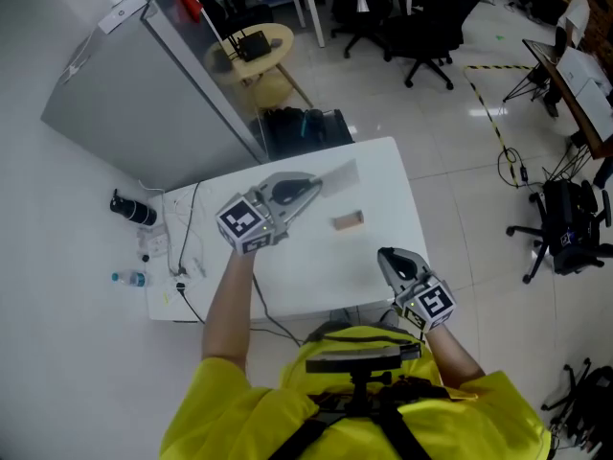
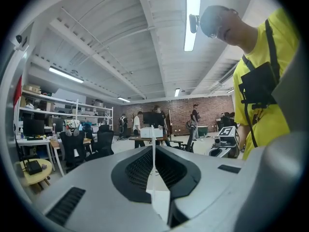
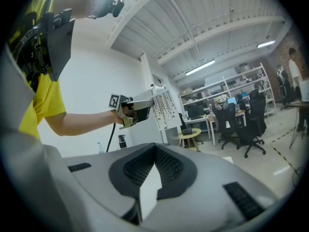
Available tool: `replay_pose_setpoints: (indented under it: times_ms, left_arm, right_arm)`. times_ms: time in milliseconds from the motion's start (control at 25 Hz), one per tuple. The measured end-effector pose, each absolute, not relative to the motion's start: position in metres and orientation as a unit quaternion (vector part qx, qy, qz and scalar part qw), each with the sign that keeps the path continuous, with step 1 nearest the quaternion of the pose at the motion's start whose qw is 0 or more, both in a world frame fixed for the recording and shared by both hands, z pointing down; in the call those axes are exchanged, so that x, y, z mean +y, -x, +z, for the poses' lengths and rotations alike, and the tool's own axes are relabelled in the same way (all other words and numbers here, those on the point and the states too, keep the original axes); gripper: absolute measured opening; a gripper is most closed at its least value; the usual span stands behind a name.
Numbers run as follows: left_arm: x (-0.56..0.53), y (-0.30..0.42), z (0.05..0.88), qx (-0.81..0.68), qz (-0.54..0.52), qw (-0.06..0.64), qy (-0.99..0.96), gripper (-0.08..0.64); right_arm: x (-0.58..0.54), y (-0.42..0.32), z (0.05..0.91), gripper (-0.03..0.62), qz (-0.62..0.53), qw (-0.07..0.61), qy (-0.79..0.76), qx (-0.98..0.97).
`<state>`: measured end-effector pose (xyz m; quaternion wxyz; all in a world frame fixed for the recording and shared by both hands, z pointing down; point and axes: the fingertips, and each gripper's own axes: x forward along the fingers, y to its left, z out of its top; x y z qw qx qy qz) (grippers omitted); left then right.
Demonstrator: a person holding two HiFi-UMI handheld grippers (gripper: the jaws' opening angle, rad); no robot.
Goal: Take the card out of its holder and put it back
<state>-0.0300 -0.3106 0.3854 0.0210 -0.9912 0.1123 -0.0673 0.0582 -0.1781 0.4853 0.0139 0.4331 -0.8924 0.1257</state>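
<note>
A: Why is the thin white card (image 1: 340, 174) raised?

B: It is pinched edge-on between the fingers of the left gripper (image 1: 311, 189), clear of the small wooden holder (image 1: 348, 220) beyond their tips, likely for reinsertion. The fingers of the right gripper (image 1: 387, 256) are closed, empty.

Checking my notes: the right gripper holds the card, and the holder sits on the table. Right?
Not quite. The left gripper holds the card, jaws shut on it, as the head view shows. The holder does sit on the table.
</note>
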Motion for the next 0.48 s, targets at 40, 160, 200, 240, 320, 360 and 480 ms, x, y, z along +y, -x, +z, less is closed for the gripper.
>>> replay_pose_setpoints:
  times_ms: [40, 160, 200, 240, 320, 360, 480]
  left_arm:
    - [-0.312, 0.029, 0.39, 0.112, -0.069, 0.018, 0.991, 0.017]
    - [-0.319, 0.025, 0.406, 0.109, -0.073, 0.008, 0.991, 0.017]
    - [-0.321, 0.025, 0.414, 0.107, -0.074, 0.001, 0.992, 0.017]
    - [-0.323, 0.027, 0.424, 0.105, -0.077, -0.006, 0.991, 0.017]
    - [-0.325, 0.027, 0.447, 0.1, -0.086, -0.02, 0.991, 0.017]
    - [-0.326, 0.026, 0.458, 0.098, -0.088, -0.027, 0.991, 0.017]
    - [-0.333, 0.021, 0.495, 0.086, -0.094, -0.049, 0.991, 0.017]
  right_arm:
    - [-0.179, -0.06, 0.486, 0.006, 0.127, 0.014, -0.434, -0.892]
    - [-0.182, -0.062, 0.492, 0.006, 0.134, 0.016, -0.434, -0.891]
    - [-0.184, -0.061, 0.496, 0.006, 0.137, 0.018, -0.434, -0.89]
    - [-0.184, -0.059, 0.5, 0.006, 0.142, 0.02, -0.434, -0.889]
    - [-0.183, -0.058, 0.511, 0.006, 0.153, 0.024, -0.435, -0.887]
    - [-0.184, -0.059, 0.516, 0.006, 0.159, 0.026, -0.435, -0.886]
    - [-0.19, -0.062, 0.533, 0.006, 0.175, 0.03, -0.438, -0.881]
